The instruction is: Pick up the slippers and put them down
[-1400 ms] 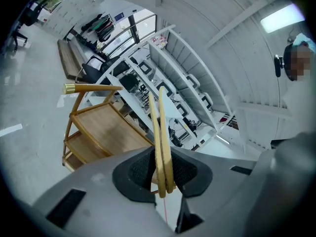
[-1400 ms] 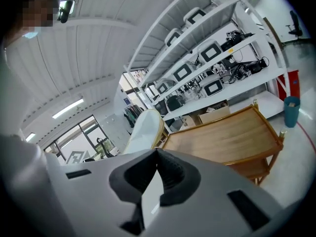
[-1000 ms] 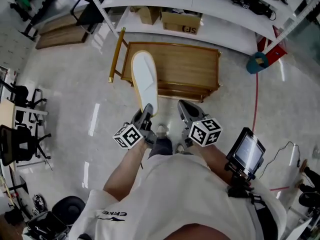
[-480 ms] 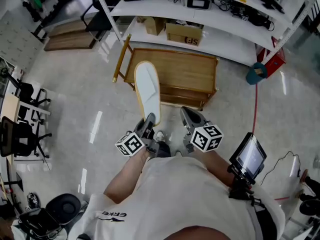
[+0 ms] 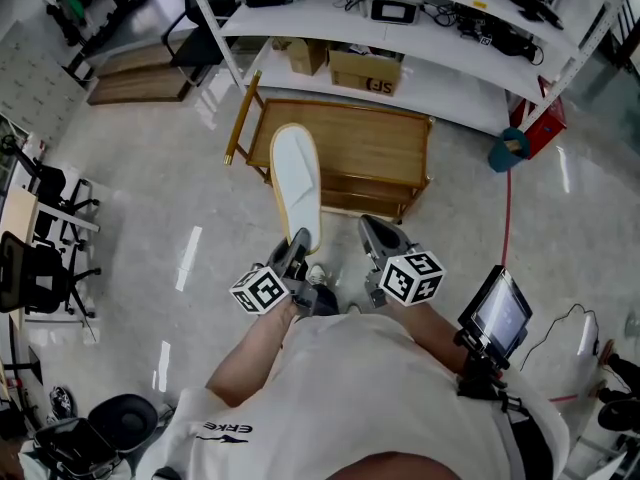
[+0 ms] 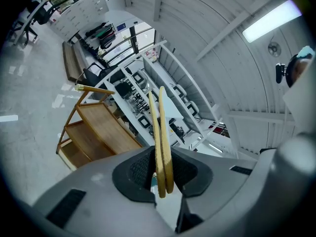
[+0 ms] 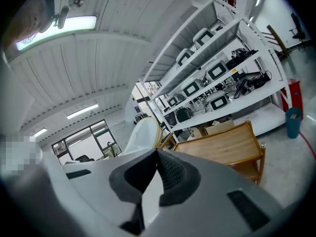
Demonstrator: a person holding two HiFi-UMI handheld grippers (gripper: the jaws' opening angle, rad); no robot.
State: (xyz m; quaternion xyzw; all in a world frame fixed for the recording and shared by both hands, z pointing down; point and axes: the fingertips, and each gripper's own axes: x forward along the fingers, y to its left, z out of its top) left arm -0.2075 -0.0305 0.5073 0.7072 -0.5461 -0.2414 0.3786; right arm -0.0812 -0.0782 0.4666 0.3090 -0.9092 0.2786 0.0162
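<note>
A pale, glossy tiled floor (image 5: 140, 198) fills most of the head view, with strips of ceiling light reflected in it. A low wooden rack (image 5: 375, 143) with slatted tiers stands on it, in front of long white shelving (image 5: 400, 38) loaded with screens, cables and a cardboard box (image 5: 362, 68). A teal bin (image 5: 510, 148) sits by the right end of the shelving, and a red cable (image 5: 507, 218) runs across the floor from it. Black office chairs (image 5: 40, 278) stand at the far left. The person stands just short of the rack with both grippers out in front. The left gripper (image 5: 298, 243) has its jaws clamped on the heel end of the slippers (image 5: 296, 183). They are pressed together as a pair, pale side up in the head view and showing two thin yellow edges between the pads. They jut forward in the air over the near left part of the rack, clear of it. The right gripper (image 5: 372, 233) hangs just beside the left one, its jaws together with nothing between them. A small screen (image 5: 497, 313) hangs at the person's right side.
</note>
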